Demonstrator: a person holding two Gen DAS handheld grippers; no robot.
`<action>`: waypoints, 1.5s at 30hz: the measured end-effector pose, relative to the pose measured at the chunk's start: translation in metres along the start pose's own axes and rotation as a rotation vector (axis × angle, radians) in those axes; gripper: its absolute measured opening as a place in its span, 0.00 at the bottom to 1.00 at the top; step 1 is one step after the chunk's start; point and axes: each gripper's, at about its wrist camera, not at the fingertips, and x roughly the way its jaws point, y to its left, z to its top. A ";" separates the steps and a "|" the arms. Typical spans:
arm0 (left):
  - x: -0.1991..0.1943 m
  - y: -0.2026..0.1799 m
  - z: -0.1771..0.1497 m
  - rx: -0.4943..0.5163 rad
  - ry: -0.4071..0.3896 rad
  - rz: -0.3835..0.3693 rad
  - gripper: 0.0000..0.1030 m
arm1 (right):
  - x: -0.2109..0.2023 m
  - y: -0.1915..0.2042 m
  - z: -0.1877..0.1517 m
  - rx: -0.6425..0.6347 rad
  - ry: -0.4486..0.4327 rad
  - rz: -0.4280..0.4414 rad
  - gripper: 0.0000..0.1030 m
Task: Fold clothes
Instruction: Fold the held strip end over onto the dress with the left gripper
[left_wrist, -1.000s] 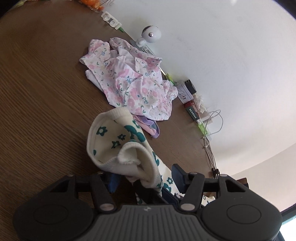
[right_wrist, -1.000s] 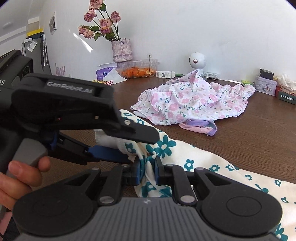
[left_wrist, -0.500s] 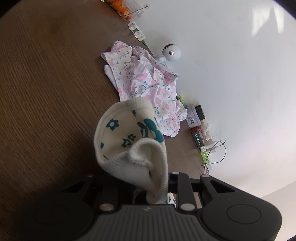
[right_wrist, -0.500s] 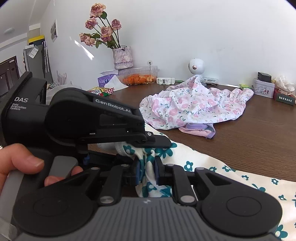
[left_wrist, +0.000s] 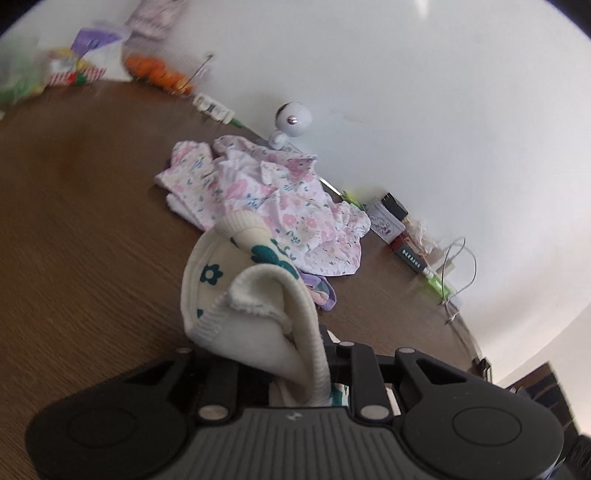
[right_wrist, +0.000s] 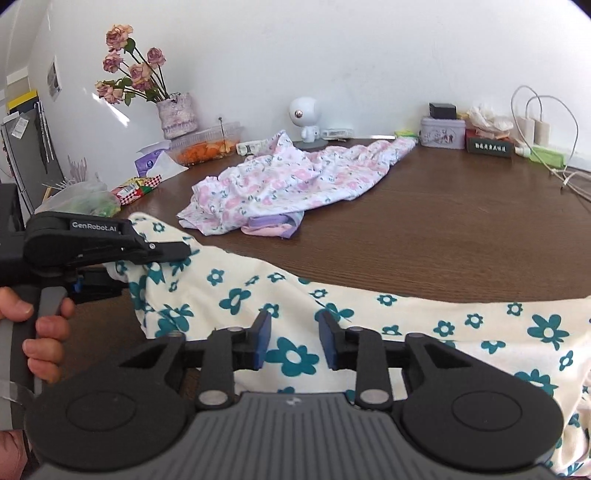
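Observation:
A cream garment with teal flowers (right_wrist: 369, 314) stretches across the near side of the brown table (right_wrist: 461, 229). Its ribbed cuff (left_wrist: 243, 295) stands up out of my left gripper (left_wrist: 295, 354), which is shut on it. In the right wrist view, the left gripper (right_wrist: 147, 254) sits at the garment's left end, held by a person's hand (right_wrist: 44, 325). My right gripper (right_wrist: 295, 339) hovers over the middle of the garment with its jaws opening. Flowered cloth shows in the gap, but neither blue pad presses on it. A crumpled pink floral garment (right_wrist: 295, 181) lies farther back.
Along the wall stand a vase of dried roses (right_wrist: 177, 114), a plastic box of orange food (right_wrist: 207, 146), a white round-headed figure (right_wrist: 304, 118), a tin with small boxes (right_wrist: 443, 133) and chargers with cables (right_wrist: 546, 122). Snack packets (right_wrist: 136, 188) lie at the left.
My left gripper has shut on the cuff and rolled. My right gripper has let go of the bunched cloth, opened, and slid right along the garment, away from the left gripper.

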 end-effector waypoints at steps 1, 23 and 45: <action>-0.001 -0.011 0.001 0.080 -0.003 0.021 0.18 | 0.003 -0.001 -0.001 -0.003 0.015 0.008 0.22; 0.048 -0.181 -0.114 1.215 0.095 0.220 0.30 | -0.036 -0.068 -0.012 0.208 -0.089 0.024 0.23; -0.025 -0.161 -0.084 1.014 0.135 -0.047 0.77 | -0.069 -0.099 -0.009 0.231 -0.196 -0.022 0.32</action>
